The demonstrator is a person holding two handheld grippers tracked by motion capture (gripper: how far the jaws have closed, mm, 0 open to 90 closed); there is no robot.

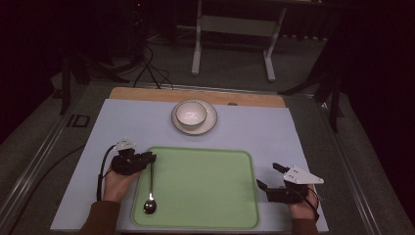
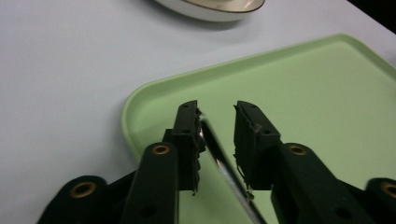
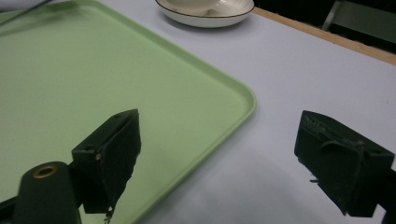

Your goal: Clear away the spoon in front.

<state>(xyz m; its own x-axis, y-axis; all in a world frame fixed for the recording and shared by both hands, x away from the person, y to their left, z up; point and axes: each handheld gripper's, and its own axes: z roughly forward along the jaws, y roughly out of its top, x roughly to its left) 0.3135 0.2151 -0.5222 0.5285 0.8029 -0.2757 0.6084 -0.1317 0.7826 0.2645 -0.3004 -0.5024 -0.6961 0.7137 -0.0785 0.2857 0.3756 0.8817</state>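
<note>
The left tongs [image 1: 147, 159] stand slightly parted, the spoon's [image 1: 151, 188] handle touching one jaw but not clamped. Its bowl lies behind them on the green tray [image 1: 205, 186]. The right tongs [image 1: 268, 176] gape wide, empty, beside the tray's edge.

Dim lab — taped table [image 1: 122, 122], floor cables [image 1: 151, 68].

White letters "ID" on the dark floor [image 1: 78, 121] left of the table [image 1: 112, 127].
</note>
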